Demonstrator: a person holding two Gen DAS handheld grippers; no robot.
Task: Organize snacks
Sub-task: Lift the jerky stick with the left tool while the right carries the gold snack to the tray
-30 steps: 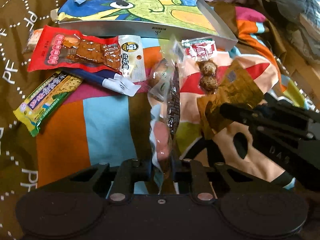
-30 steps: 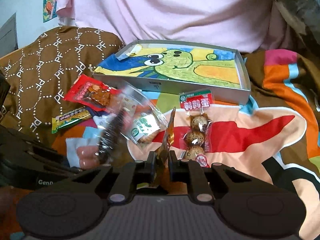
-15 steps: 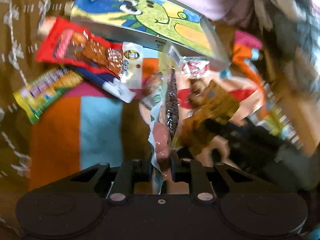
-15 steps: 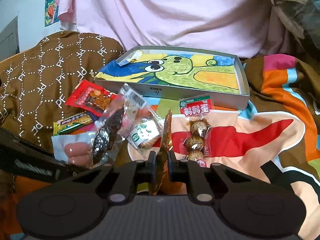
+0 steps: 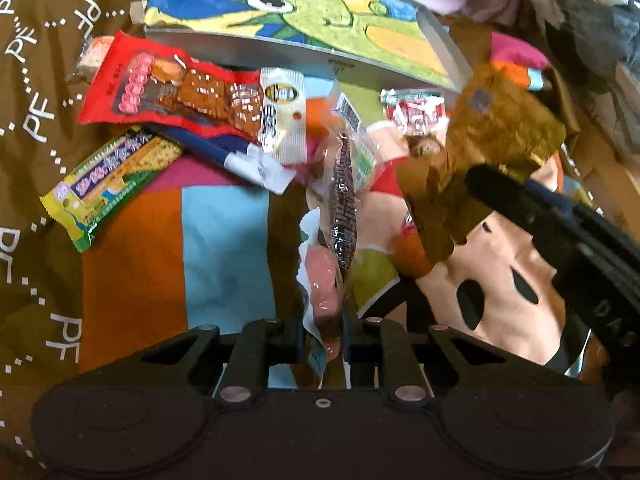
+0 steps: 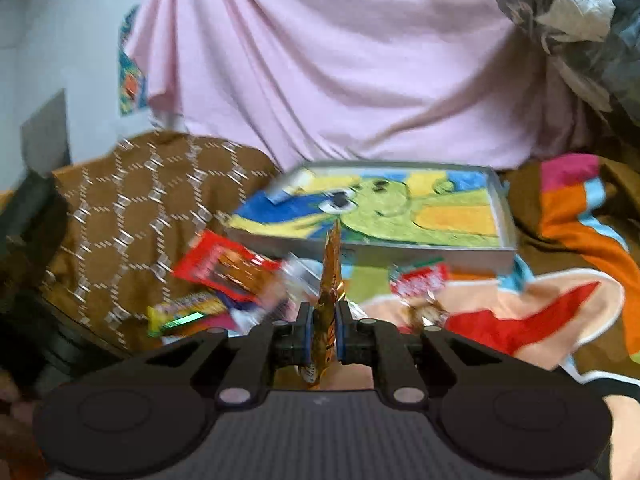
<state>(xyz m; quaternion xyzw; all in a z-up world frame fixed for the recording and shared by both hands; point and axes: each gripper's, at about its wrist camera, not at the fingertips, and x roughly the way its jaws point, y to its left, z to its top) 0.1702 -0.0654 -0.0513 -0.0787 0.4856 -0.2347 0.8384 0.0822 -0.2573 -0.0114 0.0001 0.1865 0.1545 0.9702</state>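
My left gripper [image 5: 323, 336] is shut on a clear sausage packet [image 5: 338, 216] that stands edge-on above the blanket. My right gripper [image 6: 322, 330] is shut on a gold-brown snack packet [image 6: 330, 276], lifted off the blanket; the packet also shows in the left wrist view [image 5: 480, 152] with the right gripper's black arm [image 5: 560, 240] behind it. A grey tray [image 6: 440, 256] with a green cartoon lining lies ahead, its front wall in the left wrist view [image 5: 280, 50]. A red tofu packet [image 5: 188, 92], a yellow-green bar [image 5: 108, 184] and a quail egg packet [image 5: 416, 112] lie on the blanket.
A blue and white packet [image 5: 236, 158] lies under the red one. A small wrapped snack [image 5: 94, 54] sits at the red packet's far left end. A brown patterned cushion [image 6: 140, 208] is at the left. Pink cloth [image 6: 340, 60] hangs behind the tray.
My right gripper has risen and tilted up with the gold-brown packet, toward the tray. My left gripper keeps the sausage packet and has shifted slightly.
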